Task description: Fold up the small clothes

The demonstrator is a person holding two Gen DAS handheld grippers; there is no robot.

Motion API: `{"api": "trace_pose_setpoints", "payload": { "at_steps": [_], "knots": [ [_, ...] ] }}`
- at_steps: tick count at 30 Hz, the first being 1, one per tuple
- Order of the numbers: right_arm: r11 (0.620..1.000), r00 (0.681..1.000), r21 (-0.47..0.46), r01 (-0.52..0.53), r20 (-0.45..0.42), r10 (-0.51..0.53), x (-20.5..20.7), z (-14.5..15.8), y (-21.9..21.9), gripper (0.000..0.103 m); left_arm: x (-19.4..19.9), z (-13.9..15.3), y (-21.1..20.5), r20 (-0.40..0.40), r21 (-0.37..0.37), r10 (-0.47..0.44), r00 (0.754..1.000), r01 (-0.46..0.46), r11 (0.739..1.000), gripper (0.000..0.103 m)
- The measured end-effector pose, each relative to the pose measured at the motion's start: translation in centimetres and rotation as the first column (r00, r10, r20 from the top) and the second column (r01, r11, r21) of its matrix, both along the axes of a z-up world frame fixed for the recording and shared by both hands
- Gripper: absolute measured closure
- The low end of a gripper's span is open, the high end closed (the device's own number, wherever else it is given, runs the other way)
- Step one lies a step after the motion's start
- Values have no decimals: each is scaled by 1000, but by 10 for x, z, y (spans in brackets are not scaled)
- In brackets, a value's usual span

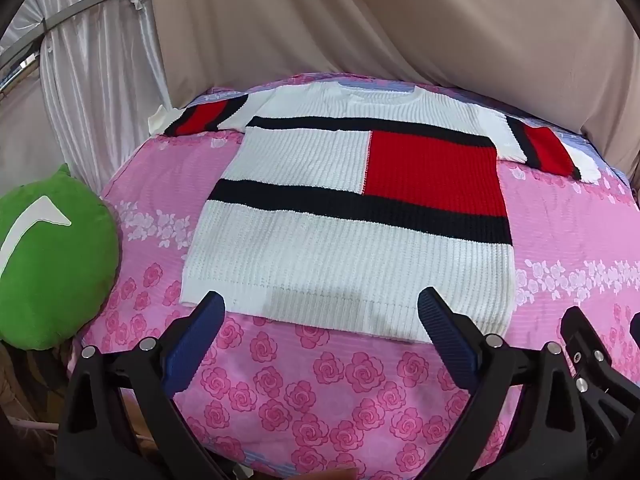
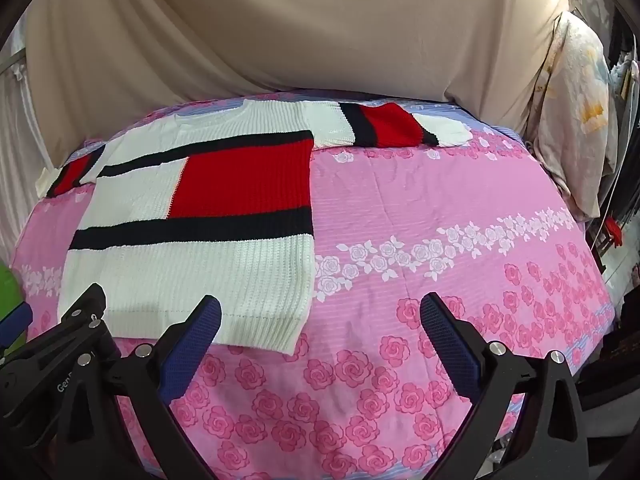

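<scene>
Both claws, left claw (image 1: 320, 310) and right claw (image 2: 320, 314), spread wide, gripping nothing, hovering by knit sweater (image 1: 320, 256) flat on bed (image 2: 440, 208).

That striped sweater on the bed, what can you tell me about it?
The sweater is a chunky ribbed knit, mostly white, with two black bands and a red block on the chest. It lies flat and unfolded on the pink rose-print bedsheet, both short sleeves spread sideways, hem toward the cameras. Neither gripper touches it.

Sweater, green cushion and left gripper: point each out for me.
sweater (image 1: 432, 168), left wrist view, on its red chest block.
green cushion (image 1: 52, 264), left wrist view, on its green face.
left gripper (image 1: 320, 312), left wrist view, midway between its open fingers.
</scene>
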State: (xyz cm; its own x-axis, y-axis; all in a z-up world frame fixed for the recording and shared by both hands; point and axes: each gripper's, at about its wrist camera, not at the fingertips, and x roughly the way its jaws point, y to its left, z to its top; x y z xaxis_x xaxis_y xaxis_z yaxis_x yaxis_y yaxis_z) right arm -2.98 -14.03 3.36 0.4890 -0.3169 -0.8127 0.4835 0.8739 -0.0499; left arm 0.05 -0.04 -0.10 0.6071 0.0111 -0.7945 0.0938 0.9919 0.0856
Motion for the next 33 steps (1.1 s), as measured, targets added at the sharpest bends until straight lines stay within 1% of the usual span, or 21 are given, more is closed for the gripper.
{"api": "trace_pose_setpoints", "payload": {
  "at_steps": [9, 14, 15, 18, 33],
  "knots": [
    [1000, 1000, 1, 1, -3, -1, 2, -1, 1, 5, -1, -2, 5, 0, 5, 5, 1000, -5, 1000, 8],
    [1000, 1000, 2, 7, 4, -7, -4, 1, 0, 5, -1, -3, 2, 0, 10, 2, 1000, -2, 1000, 8],
    [1000, 1000, 0, 2, -6, -2, 1, 2, 5, 5, -1, -3, 2, 0, 9, 3, 1000, -3, 1000, 8],
    [1000, 1000, 0, 0, -8, 0, 1, -3, 1, 5, 0, -3, 3, -1, 6, 4, 1000, -4, 1000, 8],
    [1000, 1000, 5, 4, -13, -4, 0, -6, -2, 5, -2, -4, 4, 7, 21, 0, 1000, 0, 1000, 9]
  ]
}}
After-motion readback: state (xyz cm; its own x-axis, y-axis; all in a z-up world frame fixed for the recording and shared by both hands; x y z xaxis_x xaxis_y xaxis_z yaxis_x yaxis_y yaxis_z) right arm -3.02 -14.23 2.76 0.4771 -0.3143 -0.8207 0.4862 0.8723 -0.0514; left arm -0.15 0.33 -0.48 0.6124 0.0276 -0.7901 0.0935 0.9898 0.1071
